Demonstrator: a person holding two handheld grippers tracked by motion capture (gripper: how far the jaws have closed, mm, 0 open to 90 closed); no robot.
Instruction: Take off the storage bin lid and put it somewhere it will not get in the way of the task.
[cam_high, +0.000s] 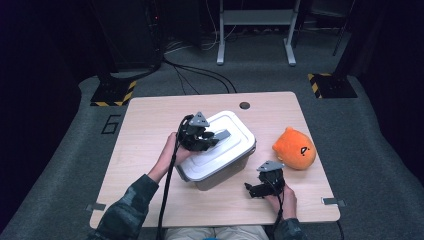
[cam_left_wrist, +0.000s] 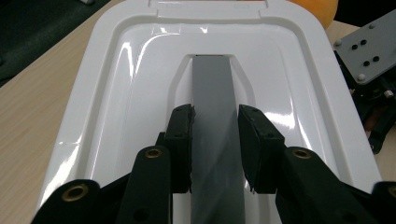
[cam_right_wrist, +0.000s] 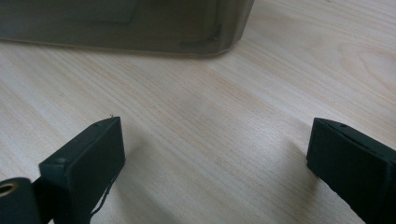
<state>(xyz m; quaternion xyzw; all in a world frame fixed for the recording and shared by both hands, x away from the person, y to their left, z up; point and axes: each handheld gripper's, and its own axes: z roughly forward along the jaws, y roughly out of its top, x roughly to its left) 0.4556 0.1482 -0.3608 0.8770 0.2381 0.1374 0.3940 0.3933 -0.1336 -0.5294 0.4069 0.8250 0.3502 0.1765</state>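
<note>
Jaws, left: the left gripper (cam_left_wrist: 215, 140) is clamped on the grey handle (cam_left_wrist: 212, 93) set in the white lid (cam_left_wrist: 116, 93).
Jaws, right: the right gripper (cam_right_wrist: 215, 158) has its jaws wide apart with nothing between them, low over the bench (cam_right_wrist: 261, 70).
Box: the storage box (cam_high: 220, 172) sits mid-bench, its lid seated.
Risk, grip: the handle is smooth and glossy (likely slippery), so an angled pull could slide it out of the pads.
Risk, box: if the lid's catches hold, a lift could drag the whole box up or tip it, with nothing bracing the base.
Neighbour: the orange plush toy (cam_high: 295, 148) lies near the box; a sliding box could nudge it.
</note>
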